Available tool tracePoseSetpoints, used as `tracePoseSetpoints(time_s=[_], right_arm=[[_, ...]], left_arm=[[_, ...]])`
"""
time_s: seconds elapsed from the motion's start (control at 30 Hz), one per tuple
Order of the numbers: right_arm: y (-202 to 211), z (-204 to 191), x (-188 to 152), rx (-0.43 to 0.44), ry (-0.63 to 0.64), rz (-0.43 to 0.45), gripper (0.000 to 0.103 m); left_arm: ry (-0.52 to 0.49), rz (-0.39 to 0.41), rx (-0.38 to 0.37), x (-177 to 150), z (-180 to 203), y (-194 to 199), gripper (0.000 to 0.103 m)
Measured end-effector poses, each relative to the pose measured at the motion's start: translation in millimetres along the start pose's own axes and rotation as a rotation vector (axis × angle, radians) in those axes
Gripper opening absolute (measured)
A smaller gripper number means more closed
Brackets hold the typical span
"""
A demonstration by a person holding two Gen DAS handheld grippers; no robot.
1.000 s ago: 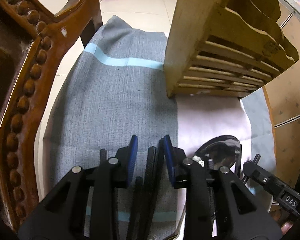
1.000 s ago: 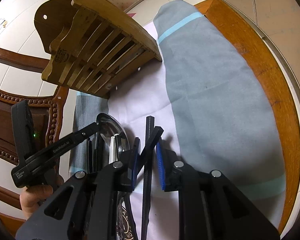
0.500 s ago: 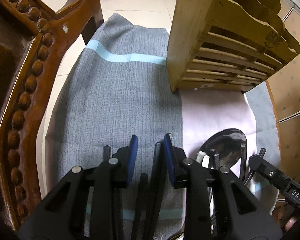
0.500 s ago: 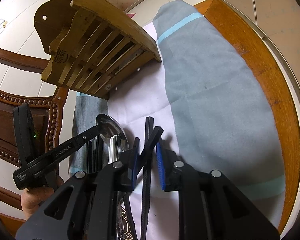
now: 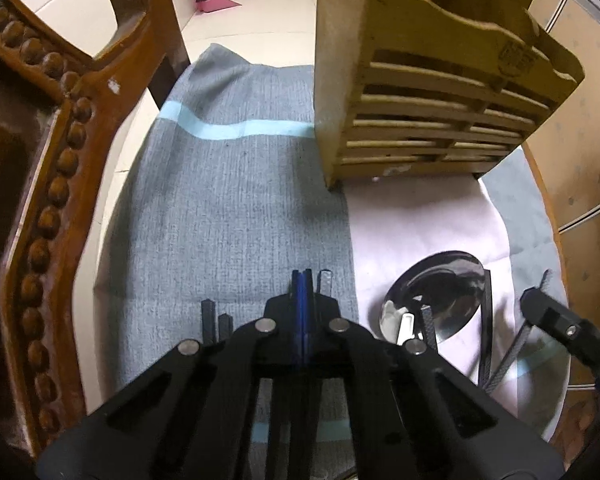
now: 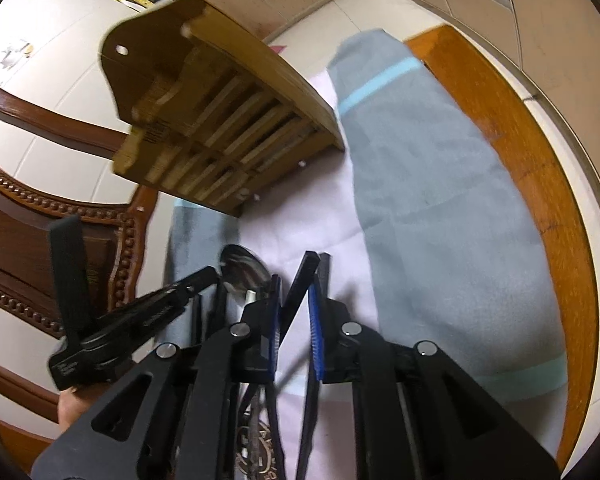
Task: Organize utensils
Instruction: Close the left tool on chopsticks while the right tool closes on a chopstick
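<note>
Several black chopsticks [image 5: 210, 316] lie on the grey cloth [image 5: 228, 208] under my left gripper [image 5: 302, 280], whose blue pads are pressed together with nothing visible between them. A steel spoon [image 5: 440, 292] lies on the white cloth [image 5: 420, 220] to its right. The wooden slatted utensil holder [image 5: 432, 116] stands ahead. My right gripper [image 6: 294, 312] has its jaws around a tilted black chopstick [image 6: 300, 284], with a gap on each side; more chopsticks and the spoon [image 6: 242, 266] lie to its left.
A carved wooden chair [image 5: 40, 208] stands at the table's left edge. The wooden table rim [image 6: 512, 152] shows on the right. The utensil holder [image 6: 220, 120] stands at the back of the cloths. The left gripper's body [image 6: 112, 336] is close beside the right one.
My left gripper has shut its jaws and now stands above the chopsticks. The right gripper has moved forward a little with the chopstick still between its jaws.
</note>
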State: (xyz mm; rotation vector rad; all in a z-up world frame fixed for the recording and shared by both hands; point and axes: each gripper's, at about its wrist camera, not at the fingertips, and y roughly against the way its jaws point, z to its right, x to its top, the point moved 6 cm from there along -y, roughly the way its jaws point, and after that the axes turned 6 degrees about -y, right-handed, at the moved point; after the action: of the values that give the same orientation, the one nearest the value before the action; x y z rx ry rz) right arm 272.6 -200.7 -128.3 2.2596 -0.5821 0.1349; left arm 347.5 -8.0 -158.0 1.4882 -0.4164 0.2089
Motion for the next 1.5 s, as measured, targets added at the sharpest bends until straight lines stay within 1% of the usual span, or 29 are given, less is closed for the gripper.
tracePoseSetpoints(time_s=[0.13, 0.17, 0.23, 0.27, 0.33, 0.4, 0.47, 0.67, 0.7, 0.73, 0.8, 0.9, 1.07, 1.37, 1.5], right_arm=[[10.0, -11.1, 1.7, 0.033, 0.015, 0.025, 0.012], [12.1, -13.0, 1.6, 0.039, 0.019, 0.027, 0.012], [15.0, -14.3, 2.1, 0.041, 0.02, 0.033, 0.012], [15.9, -13.8, 1.8, 0.04, 0.015, 0.034, 0.012], [15.4, -12.8, 0.5, 0.037, 0.01, 0.032, 0.012], [13.6, -13.4, -1.6, 0.036, 0.011, 0.025, 0.012], [12.7, -13.8, -3.7, 0.037, 0.016, 0.017, 0.012], [10.7, -10.2, -3.8, 0.035, 0.016, 0.006, 0.012], [10.5, -8.9, -3.4, 0.034, 0.014, 0.003, 0.012], [10.5, -8.3, -3.7, 0.033, 0.014, 0.003, 0.012], [10.9, -6.8, -3.5, 0.034, 0.013, 0.0, 0.012], [12.6, -6.1, -3.4, 0.035, 0.013, 0.001, 0.012], [12.8, -4.7, -2.4, 0.035, 0.01, 0.003, 0.012], [13.1, -3.0, -2.5, 0.035, 0.006, 0.001, 0.012], [13.2, -2.7, -2.3, 0.035, 0.006, 0.0, 0.012]], left_arm=[[0.021, 0.048, -0.018, 2.1, -2.6, 23.3, 0.0], [0.02, 0.045, -0.029, 1.0, -2.0, 28.6, 0.0], [0.001, 0.009, -0.058, -2.8, 2.6, 28.1, 0.0], [0.008, 0.011, -0.061, -2.1, 1.4, 27.3, 0.0], [0.005, -0.002, -0.013, -4.2, -1.5, 19.5, 0.0], [0.008, -0.034, -0.014, -9.6, -3.5, 7.7, 0.0], [-0.003, -0.056, 0.002, -11.4, -3.8, -0.9, 0.0], [-0.027, -0.065, 0.026, -7.9, -0.6, -10.7, 0.006], [-0.033, -0.067, 0.027, -8.0, 2.9, -10.0, 0.012], [-0.036, -0.068, 0.026, -8.0, 5.8, -9.5, 0.026], [-0.041, -0.073, 0.027, -7.4, 8.0, -10.9, 0.047], [-0.057, -0.07, 0.041, -6.3, 12.8, -11.1, 0.047], [-0.027, -0.043, 0.032, 1.2, 12.5, -4.1, 0.047], [-0.042, -0.043, 0.021, 4.5, 18.1, -9.6, 0.047], [-0.074, -0.059, 0.022, 2.2, 26.6, -10.4, 0.047]])
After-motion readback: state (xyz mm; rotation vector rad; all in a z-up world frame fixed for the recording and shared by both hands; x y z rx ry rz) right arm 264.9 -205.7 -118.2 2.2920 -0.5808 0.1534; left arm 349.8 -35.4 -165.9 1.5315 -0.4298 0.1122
